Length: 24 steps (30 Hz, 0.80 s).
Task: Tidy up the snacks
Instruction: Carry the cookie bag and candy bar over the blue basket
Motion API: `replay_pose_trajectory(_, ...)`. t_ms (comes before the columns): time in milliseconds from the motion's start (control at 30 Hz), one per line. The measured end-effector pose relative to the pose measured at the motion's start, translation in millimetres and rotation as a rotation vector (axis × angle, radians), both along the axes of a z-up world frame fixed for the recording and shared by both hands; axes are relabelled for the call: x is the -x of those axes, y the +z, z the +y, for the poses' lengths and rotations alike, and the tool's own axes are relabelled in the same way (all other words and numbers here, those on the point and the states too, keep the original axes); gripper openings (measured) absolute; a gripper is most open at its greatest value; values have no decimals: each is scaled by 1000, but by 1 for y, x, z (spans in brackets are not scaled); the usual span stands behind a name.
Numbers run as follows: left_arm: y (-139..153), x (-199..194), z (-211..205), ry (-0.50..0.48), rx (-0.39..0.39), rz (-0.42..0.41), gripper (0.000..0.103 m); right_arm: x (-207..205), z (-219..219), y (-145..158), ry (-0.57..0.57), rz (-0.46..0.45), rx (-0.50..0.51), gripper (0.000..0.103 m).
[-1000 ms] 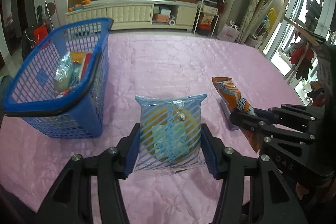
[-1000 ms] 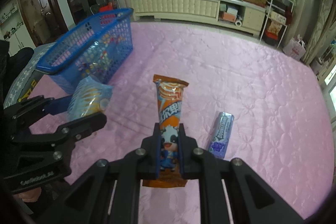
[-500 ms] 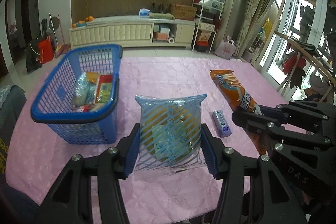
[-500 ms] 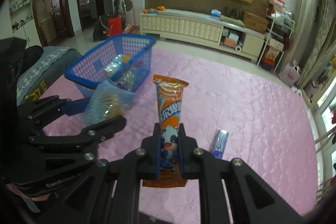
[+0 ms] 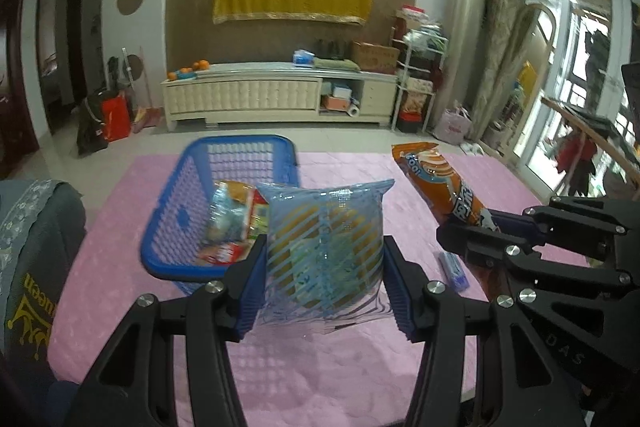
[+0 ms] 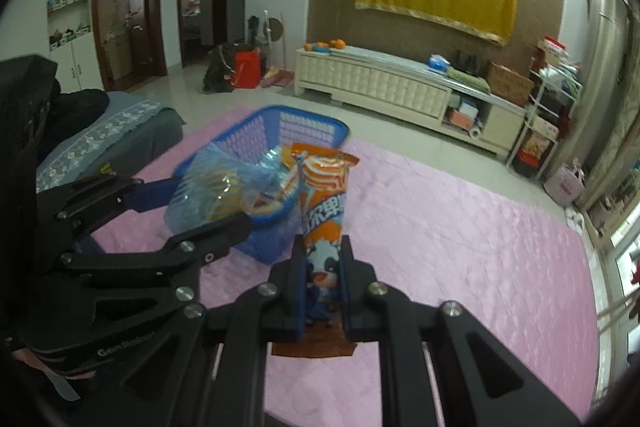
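Left gripper (image 5: 324, 279): raised beside blue basket (image 5: 192, 187), clamped striped bag (image 5: 324, 251). Right gripper (image 6: 322, 287): alongside, pinched orange packet (image 6: 324, 203).

**Two wrist fisheyes, side by side above the pink table**

The left wrist view looks forward along its fingers from above the near edge of the pink tabletop (image 5: 340, 367), facing the far cabinet wall. The right wrist view sits just to its right, angled slightly leftward across the same tabletop (image 6: 460, 247). Both are close over the surface and share the blue basket (image 5: 176, 223) (image 6: 312, 123), and each catches the other gripper at its side.
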<state>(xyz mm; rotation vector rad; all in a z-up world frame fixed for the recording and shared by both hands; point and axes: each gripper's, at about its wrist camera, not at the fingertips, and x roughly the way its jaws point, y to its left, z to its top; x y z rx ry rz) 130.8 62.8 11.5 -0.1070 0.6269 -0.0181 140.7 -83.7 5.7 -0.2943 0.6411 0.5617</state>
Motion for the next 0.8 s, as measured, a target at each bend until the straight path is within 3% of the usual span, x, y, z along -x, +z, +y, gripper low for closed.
replay_pose_trajectory(367,26,-18,76,81,-36,3,51,-29,69,22,111,-11,-14,17)
replay_pose_trajectory(567,30,-28,104,118,-67,9,51,-44,91,9,146,23,12,17)
replay_pose_trajectory(800,13,-39,114,124,-55,37,51,-59,101,-9,146,78,32,17)
